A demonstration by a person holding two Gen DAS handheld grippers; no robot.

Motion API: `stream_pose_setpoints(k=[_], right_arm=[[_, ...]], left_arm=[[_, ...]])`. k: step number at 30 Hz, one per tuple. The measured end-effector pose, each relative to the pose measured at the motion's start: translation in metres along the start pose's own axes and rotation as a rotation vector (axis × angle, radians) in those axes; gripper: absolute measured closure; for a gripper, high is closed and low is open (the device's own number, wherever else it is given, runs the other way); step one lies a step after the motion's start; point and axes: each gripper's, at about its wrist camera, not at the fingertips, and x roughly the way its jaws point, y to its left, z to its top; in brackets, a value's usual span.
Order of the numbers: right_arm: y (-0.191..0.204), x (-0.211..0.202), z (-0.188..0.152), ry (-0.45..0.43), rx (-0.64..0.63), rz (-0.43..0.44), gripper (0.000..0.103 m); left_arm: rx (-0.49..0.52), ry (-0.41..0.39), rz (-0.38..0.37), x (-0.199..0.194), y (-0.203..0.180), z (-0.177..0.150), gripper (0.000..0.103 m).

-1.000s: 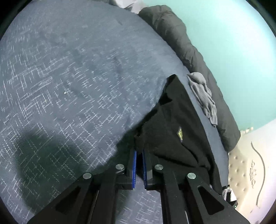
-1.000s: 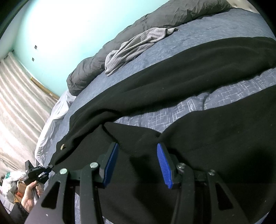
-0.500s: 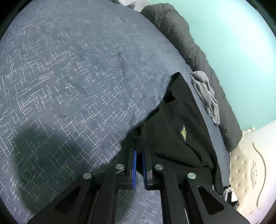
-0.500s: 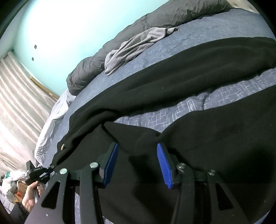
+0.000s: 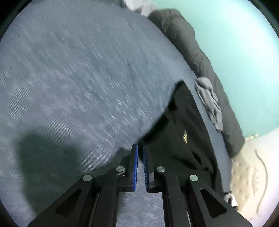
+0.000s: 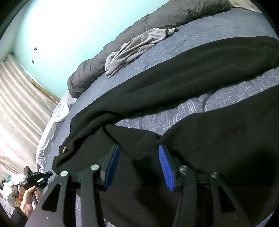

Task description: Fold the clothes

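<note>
A black garment [image 5: 183,122] lies spread on the blue patterned bed cover [image 5: 78,78], a small yellow logo on its front. My left gripper [image 5: 140,148] is shut on the garment's near edge, which runs straight to the fingertips. From the right wrist view the garment [image 6: 191,78] stretches across the bed, with a strip of bed cover [image 6: 226,97] showing between its folds. My right gripper [image 6: 138,153] stands open just above the black cloth, blue pads apart and not pressing on it. The left gripper [image 6: 40,176] shows at the lower left, in a hand [image 6: 27,200], at the garment's corner.
A crumpled light grey garment [image 6: 136,48] lies beyond the black one, against a dark grey duvet [image 6: 174,15] rolled along the turquoise wall. A cream headboard [image 5: 252,174] is at the right of the left wrist view. A striped curtain [image 6: 17,104] and bags stand off the bed's end.
The left wrist view has shifted and blurred as the left gripper moved with the garment's edge in it. The right gripper and the cloth under it have not moved.
</note>
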Motion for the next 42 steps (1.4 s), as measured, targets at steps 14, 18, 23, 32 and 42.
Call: stream_pose_setpoints(k=[14, 18, 23, 32, 42], right_arm=[[-0.001, 0.003, -0.002, 0.015, -0.012, -0.04, 0.055], [-0.002, 0.003, 0.0, 0.021, -0.02, -0.066, 0.055], [-0.002, 0.003, 0.001, 0.035, -0.032, -0.102, 0.055], [-0.003, 0.003, -0.005, 0.036, -0.036, -0.15, 0.055], [0.009, -0.004, -0.006, 0.013, -0.075, -0.101, 0.055]], left_arm=[[0.169, 0.034, -0.049, 0.038, -0.083, -0.04, 0.097], [0.182, 0.024, -0.075, 0.056, -0.102, -0.062, 0.097], [0.264, 0.048, -0.055, 0.07, -0.109, -0.081, 0.097], [0.295, 0.086, -0.086, 0.089, -0.122, -0.095, 0.097], [0.307, 0.057, -0.082, 0.08, -0.118, -0.091, 0.097]])
